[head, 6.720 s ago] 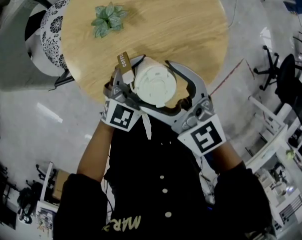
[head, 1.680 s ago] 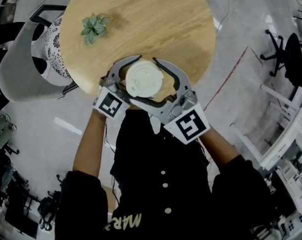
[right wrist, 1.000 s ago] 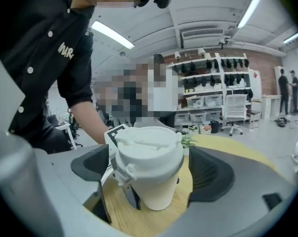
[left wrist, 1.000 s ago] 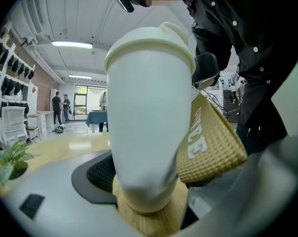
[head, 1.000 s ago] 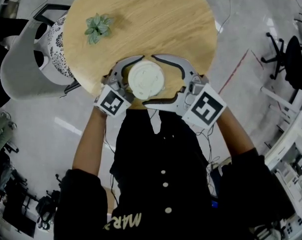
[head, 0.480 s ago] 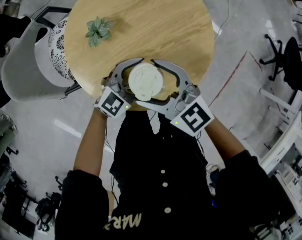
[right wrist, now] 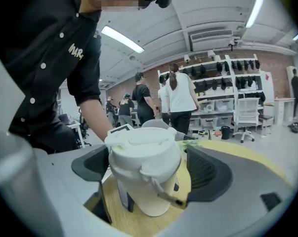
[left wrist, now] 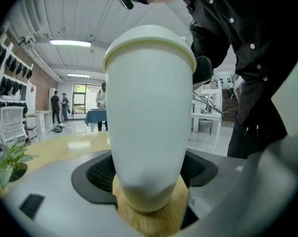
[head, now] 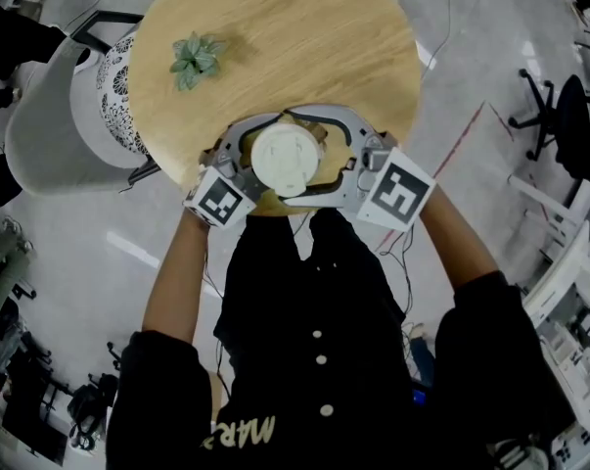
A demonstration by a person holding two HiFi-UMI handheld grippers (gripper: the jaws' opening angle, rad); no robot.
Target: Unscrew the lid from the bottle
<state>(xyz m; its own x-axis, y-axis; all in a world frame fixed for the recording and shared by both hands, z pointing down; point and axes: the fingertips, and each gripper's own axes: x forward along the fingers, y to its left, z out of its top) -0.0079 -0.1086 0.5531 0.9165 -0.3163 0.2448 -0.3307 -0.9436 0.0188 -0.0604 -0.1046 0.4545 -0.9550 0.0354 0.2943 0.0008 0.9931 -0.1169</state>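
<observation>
Working over the round wooden table, at its 6 o'clock edge. Holding the white bottle upright there, resting on the wood or just above it, hard to say which. Clamping its lower body with the left gripper, in from 8 o'clock, both pads against it. Reaching in from 3 o'clock with the right gripper, level with the lid and opening around it, with a gap on one side, so not gripping.

Just swung round from about 5 o'clock, half a second back, to 3 o'clock now. Probably re-setting the wrist between twists, not finishing: still seeing the lid seated on the neck, not yet off.

Against the frame a second back: closer in on the lid, no longer spread clear at 2 o'clock. Against the oldest frame: holding the bottle lower, with no brown tag showing at 10 o'clock. Leaving the small green plant untouched at the table's 10 o'clock.
</observation>
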